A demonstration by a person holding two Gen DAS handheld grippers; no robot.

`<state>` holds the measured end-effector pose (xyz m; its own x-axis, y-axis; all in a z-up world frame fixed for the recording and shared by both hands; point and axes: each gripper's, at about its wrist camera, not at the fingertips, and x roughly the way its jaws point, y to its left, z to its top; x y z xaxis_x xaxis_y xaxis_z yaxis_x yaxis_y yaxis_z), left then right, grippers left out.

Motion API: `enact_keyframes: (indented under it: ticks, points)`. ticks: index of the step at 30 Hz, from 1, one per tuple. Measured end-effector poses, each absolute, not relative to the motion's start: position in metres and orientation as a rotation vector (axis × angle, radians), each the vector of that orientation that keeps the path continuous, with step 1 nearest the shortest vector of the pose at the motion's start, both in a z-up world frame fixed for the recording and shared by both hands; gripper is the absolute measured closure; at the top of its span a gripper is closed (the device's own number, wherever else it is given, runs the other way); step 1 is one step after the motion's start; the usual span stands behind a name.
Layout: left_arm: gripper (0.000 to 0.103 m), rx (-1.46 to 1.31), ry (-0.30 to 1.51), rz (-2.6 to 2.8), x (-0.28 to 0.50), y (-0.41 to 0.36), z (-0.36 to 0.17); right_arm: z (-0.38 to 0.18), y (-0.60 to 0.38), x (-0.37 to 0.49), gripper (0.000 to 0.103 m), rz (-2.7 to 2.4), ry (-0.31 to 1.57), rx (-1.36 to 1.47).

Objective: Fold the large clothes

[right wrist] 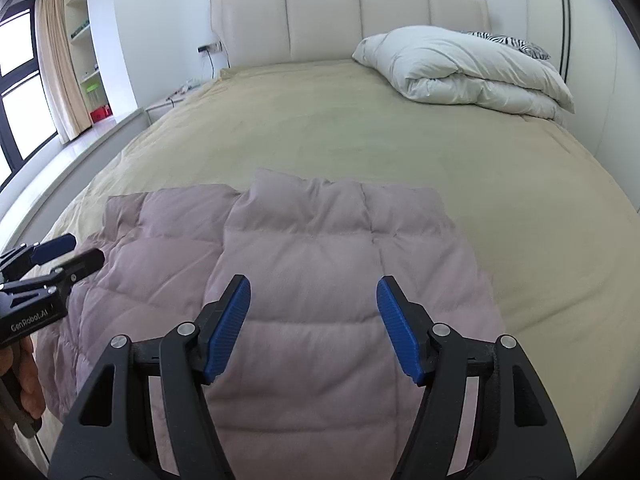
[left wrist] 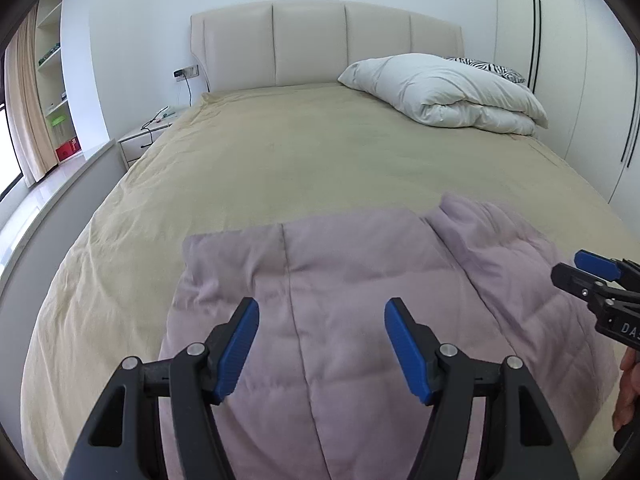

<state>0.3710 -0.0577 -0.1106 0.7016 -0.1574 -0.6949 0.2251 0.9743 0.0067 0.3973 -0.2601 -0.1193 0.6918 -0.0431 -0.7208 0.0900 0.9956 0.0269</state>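
The left gripper [left wrist: 322, 350], black with ribbed blue pads, has its jaws standing apart with nothing between them, hovering above the pale mauve quilted puffer jacket [left wrist: 340, 300]. The right gripper [right wrist: 314, 330], of the same build, likewise has its jaws spread and empty, poised over the folded right part of that jacket. Each gripper shows at the edge of the other's view, with a bit of the person's hand [right wrist: 28, 384] behind the left one.

The jacket lies flat near the foot of the bed, on the beige, slightly creased bedspread [left wrist: 280, 152]. One padded panel is folded over the body, its edge forming a raised seam down the middle.

Further up the bed, on the right side near the cream padded headboard [left wrist: 320, 40], sits a folded white duvet [left wrist: 440, 88] with a zebra-striped pillow [left wrist: 488, 68] behind it. A white bedside cabinet [left wrist: 140, 140] stands left of the bed, beside open shelves and a beige curtain [left wrist: 24, 100].
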Motion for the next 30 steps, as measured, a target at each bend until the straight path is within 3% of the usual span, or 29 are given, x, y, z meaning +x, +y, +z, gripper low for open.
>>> enact_keyframes:
  ticks: [9, 13, 18, 28, 30]
  points:
    - [0.034, 0.2, 0.858, -0.141, 0.451, -0.058, -0.153, -0.146, -0.303, 0.504, 0.038, -0.067, 0.929, 0.022]
    - [0.035, 0.178, 0.794, -0.159, 0.458, -0.065, -0.143, -0.145, -0.279, 0.516, 0.038, 0.069, 0.887, 0.068]
    - [0.033, 0.179, 0.865, -0.147, 0.477, -0.061, -0.166, -0.163, -0.252, 0.54, 0.038, 0.072, 0.946, -0.051]
    - [0.022, 0.029, 0.932, -0.138, 0.49, -0.017, -0.182, -0.191, -0.37, 0.553, 0.044, 0.235, 0.957, 0.405]
    - [0.022, 0.027, 0.935, -0.135, 0.49, -0.018, -0.186, -0.198, -0.385, 0.552, 0.052, 0.25, 0.944, 0.48]
